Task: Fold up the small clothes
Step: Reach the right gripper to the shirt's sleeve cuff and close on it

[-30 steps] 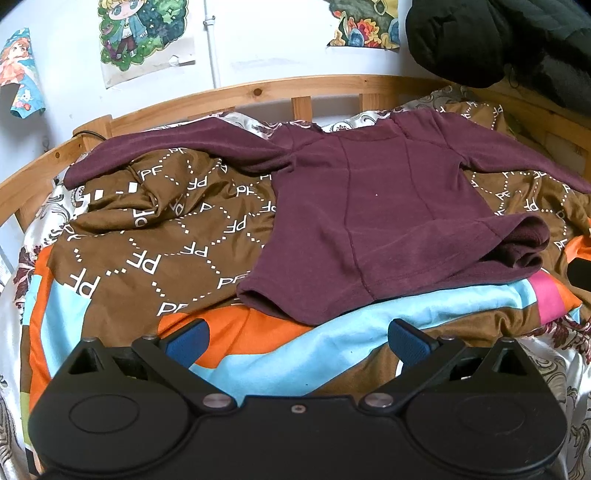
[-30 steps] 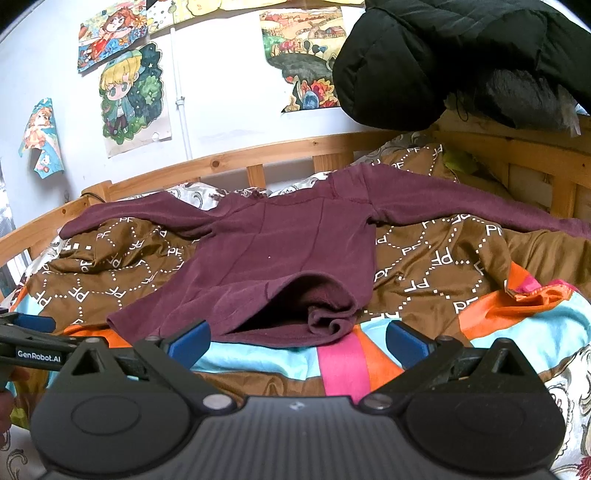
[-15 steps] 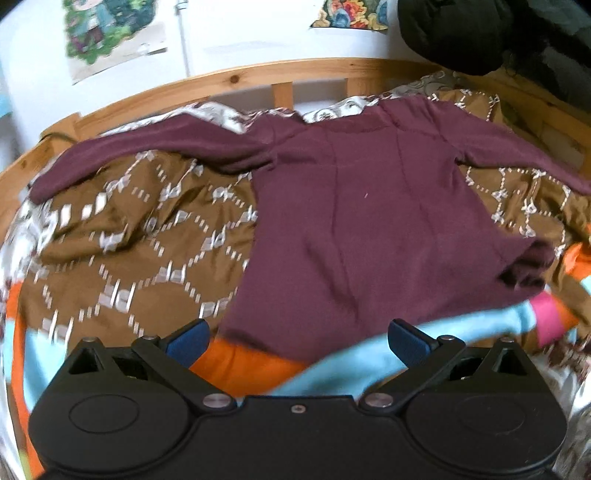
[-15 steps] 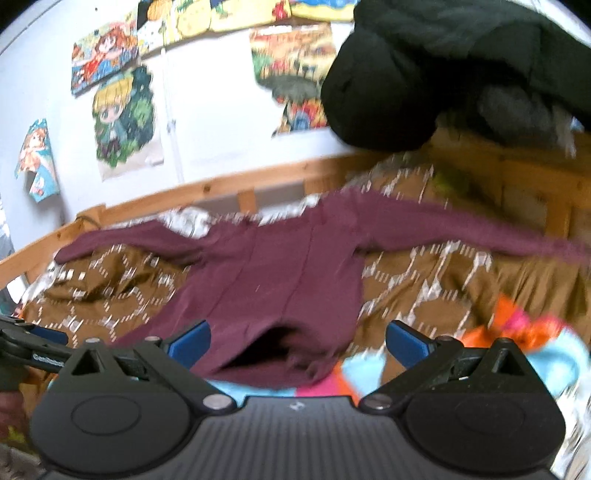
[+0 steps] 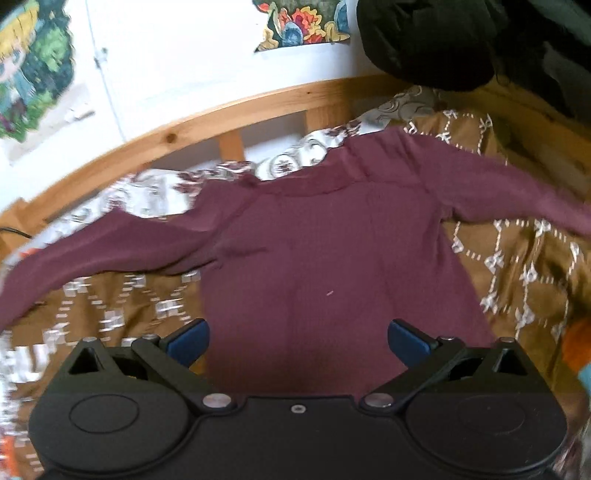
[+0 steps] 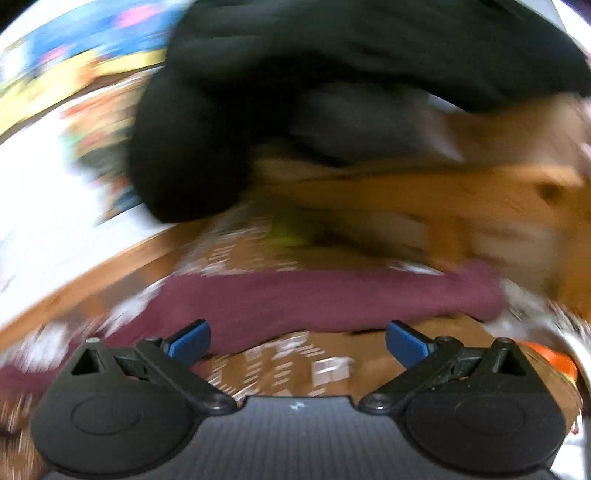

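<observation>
A maroon long-sleeved top (image 5: 332, 266) lies spread flat on the brown patterned blanket (image 5: 524, 280), both sleeves stretched out sideways. My left gripper (image 5: 298, 343) is open and empty, hovering over the top's lower body. In the blurred right wrist view, my right gripper (image 6: 297, 343) is open and empty just short of the top's right sleeve (image 6: 332, 299), which runs across the frame.
A wooden bed rail (image 5: 229, 114) curves along the far side under a white wall with posters (image 5: 303, 26). A black padded jacket (image 5: 461, 40) hangs at the upper right and fills the top of the right wrist view (image 6: 332, 74).
Both grippers have moved forward over the bed. The left one now sits over the top's body; the right one has swung right towards the right sleeve, blurring its view. Both stayed open.
</observation>
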Demonstrator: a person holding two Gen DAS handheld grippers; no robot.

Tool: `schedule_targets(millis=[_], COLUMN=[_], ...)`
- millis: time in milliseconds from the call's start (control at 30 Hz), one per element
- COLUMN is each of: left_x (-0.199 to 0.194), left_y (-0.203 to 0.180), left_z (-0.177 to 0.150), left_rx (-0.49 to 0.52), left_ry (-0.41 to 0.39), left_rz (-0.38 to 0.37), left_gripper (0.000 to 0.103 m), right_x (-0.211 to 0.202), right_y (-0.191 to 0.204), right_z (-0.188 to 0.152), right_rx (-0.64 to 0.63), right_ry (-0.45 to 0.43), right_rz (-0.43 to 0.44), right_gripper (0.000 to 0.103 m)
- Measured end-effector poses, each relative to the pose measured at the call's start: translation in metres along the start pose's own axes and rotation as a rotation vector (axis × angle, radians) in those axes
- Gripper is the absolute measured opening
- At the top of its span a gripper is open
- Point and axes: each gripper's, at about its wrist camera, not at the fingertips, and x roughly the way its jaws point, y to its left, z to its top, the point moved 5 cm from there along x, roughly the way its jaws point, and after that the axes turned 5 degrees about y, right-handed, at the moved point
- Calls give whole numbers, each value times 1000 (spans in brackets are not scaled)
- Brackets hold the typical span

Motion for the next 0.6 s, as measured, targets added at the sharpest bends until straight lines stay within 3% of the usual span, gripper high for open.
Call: schedule_targets(millis=[100, 233, 300, 433, 567, 600], left_x=[30, 62, 72, 85, 87, 86], left_y=[-15, -35, -47, -67, -79, -81], left_z=[4, -2, -10, -29, -51, -56], left_rx=[-18, -26, -2, 66, 145, 166], left_ry=[19, 45, 56, 87, 124, 131], left_rz=[-69, -171, -212, -258, -262, -255], left_gripper=[102, 102, 102, 102, 102, 102], right_x=[28, 52, 61, 74, 86, 92], right_y=[-40, -80, -98, -123, -139, -142], right_z=[9, 12, 9, 8, 10, 10], right_rx=[140, 218, 271, 319, 344, 338], right_ry=[-17, -41, -57, -69, -72, -59], right_rz=[-166, -265, -297, -339, -361, -362], right_gripper=[103, 103, 100, 82, 79, 73])
